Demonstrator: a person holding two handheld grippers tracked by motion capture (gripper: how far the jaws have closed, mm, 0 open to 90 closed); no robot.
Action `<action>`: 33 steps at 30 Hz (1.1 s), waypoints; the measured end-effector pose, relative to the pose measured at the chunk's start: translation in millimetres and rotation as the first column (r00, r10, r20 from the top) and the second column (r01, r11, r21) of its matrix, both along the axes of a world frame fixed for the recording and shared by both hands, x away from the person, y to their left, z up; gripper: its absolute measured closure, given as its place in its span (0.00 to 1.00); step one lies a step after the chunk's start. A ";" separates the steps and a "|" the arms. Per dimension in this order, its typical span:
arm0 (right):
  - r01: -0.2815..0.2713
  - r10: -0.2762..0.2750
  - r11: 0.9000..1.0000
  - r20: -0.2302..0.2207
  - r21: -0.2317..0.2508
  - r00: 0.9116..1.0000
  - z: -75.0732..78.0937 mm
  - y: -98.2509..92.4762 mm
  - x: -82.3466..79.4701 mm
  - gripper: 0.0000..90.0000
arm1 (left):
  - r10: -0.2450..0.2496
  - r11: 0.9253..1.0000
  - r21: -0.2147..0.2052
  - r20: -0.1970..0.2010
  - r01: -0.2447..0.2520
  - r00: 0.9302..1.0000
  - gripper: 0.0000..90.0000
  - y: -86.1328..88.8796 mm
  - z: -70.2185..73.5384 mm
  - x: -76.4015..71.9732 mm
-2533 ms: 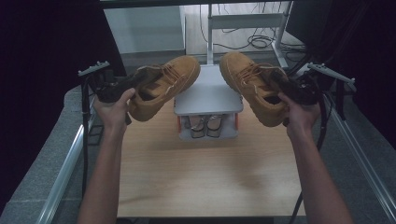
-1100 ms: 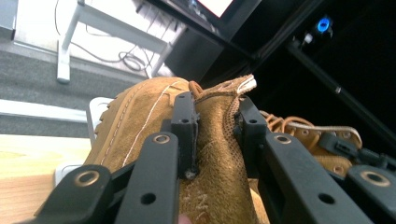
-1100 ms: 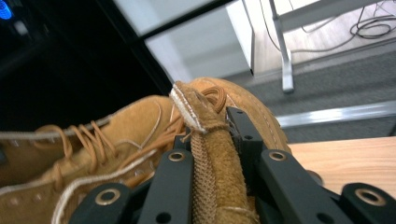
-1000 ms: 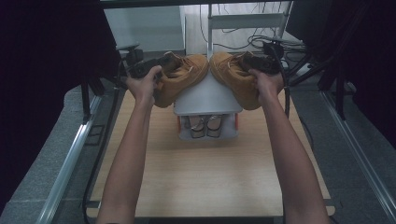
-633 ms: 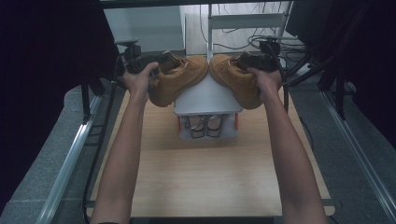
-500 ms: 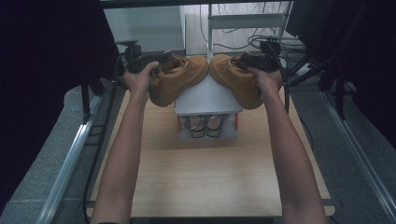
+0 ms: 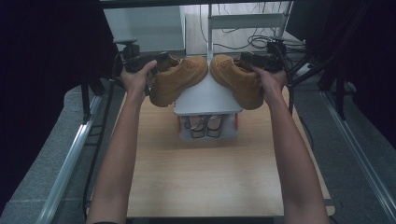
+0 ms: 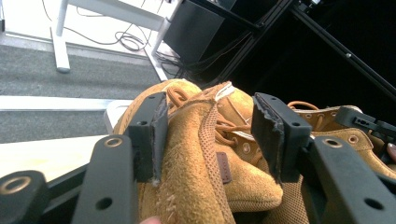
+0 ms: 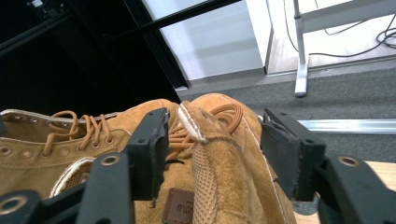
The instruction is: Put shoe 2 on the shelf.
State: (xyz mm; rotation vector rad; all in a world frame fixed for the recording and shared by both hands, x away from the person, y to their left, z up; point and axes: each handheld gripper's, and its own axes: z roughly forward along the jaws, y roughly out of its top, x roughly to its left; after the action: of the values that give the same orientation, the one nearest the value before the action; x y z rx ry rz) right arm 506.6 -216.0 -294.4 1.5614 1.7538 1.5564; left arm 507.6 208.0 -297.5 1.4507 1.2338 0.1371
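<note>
Two tan suede boots lie toe to toe on top of a small white shoe rack point(image 7: 208, 97) at the far middle of the table. My left gripper point(image 7: 159, 60) straddles the collar of the left boot point(image 7: 182, 77). Its jaws have just been opening; in the left gripper view they stand apart around the collar point(image 8: 201, 158), the left gripper point(image 8: 210, 116) no longer pinching it. My right gripper point(image 7: 248, 59) does the same at the right boot point(image 7: 236, 80). Those jaws have also just been opening, and the right gripper point(image 9: 212, 128) flanks the loose tongue and collar point(image 9: 219, 177).
A pair of shoes point(image 7: 205, 127) sits on the rack's lower shelf. The wooden table point(image 7: 205, 172) stretches toward me. Metal rails point(image 7: 70, 154) run along both sides, with dark frame posts and cables behind the rack.
The boots came in from the sides and down onto the rack top, toes meeting. Over the last half second both pairs of jaws have widened off the collars; the hands barely moved.
</note>
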 end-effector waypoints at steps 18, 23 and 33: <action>-0.030 0.030 1.000 0.031 0.001 0.999 -0.3 6.6 1.2 0.56 | -0.026 0.999 -0.027 0.005 0.026 1.000 0.61 -8.0 -1.3 -1.9; -0.061 0.061 0.998 0.022 0.007 0.998 -0.4 12.9 1.2 0.60 | -0.018 0.999 -0.049 0.009 0.018 1.000 0.62 -9.9 -1.0 -3.0; -0.087 0.094 0.993 0.083 -0.075 0.992 1.1 7.1 -0.3 0.49 | -0.010 1.000 0.001 0.023 0.010 1.000 0.52 -1.8 -1.3 -0.2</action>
State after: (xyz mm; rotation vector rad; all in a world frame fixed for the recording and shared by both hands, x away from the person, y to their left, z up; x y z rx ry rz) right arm 506.4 -208.9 -293.3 1.3787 1.8346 1.5601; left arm 507.4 206.2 -298.8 1.4521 1.2072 0.1470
